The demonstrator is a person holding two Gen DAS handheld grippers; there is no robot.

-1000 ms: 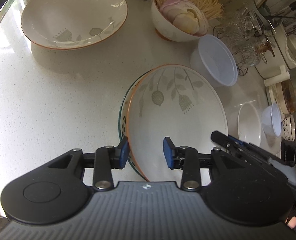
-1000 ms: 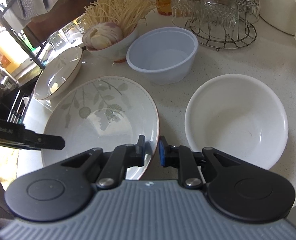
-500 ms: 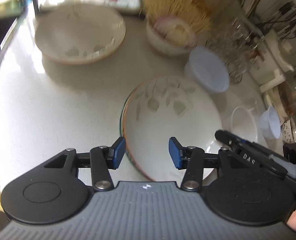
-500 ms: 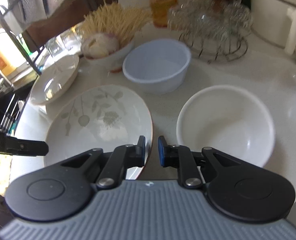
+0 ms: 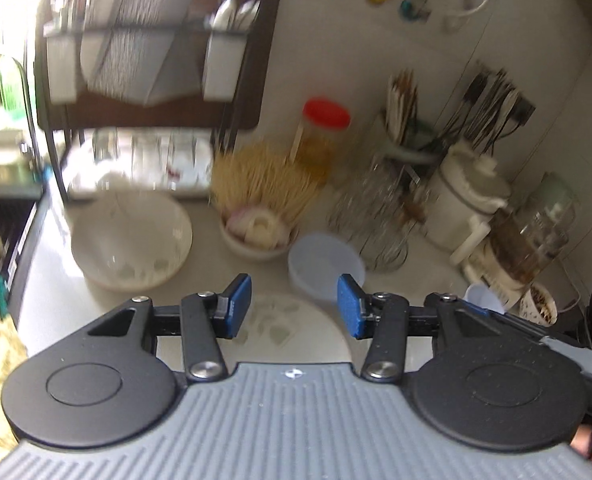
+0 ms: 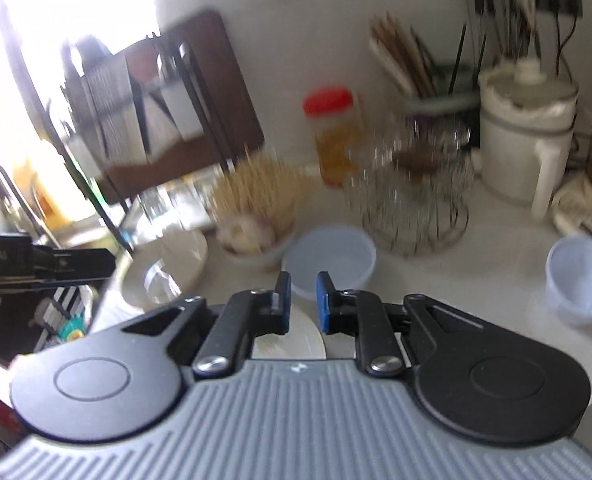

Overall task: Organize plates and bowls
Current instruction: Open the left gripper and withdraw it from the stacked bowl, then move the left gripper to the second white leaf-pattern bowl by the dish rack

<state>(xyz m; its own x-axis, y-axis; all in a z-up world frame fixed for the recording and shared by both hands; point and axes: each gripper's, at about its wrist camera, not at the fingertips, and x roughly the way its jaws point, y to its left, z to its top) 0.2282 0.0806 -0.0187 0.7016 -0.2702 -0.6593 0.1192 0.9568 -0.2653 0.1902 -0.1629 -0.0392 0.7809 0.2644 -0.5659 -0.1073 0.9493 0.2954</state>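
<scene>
- Left wrist view: left tool (image 5: 294,306) jaws apart, nothing between the pads; leaf-print plate (image 5: 284,328) on the counter (image 5: 48,268) below them
- Right wrist view: right tool (image 6: 303,302) jaws nearly together, empty; plate edge (image 6: 296,342) shows under them
- Second leaf-print plate (image 5: 130,242) near the dish rack (image 5: 152,52); blue plastic bowl (image 6: 329,260) just ahead
- Frames blurred; writing on the left tool's side unreadable

We see a white plate (image 5: 280,326) with a pale grey-green leaf pattern, and a cream plate (image 5: 132,240) bearing the same faint leaves. Near them a translucent bluish-white bowl (image 5: 325,266) and a white bowl (image 5: 256,240) of straw-yellow noodles stand before a jar (image 5: 323,136) of amber contents with a red lid, while our gripper pads (image 5: 238,306) are bright blue on black arms.
</scene>
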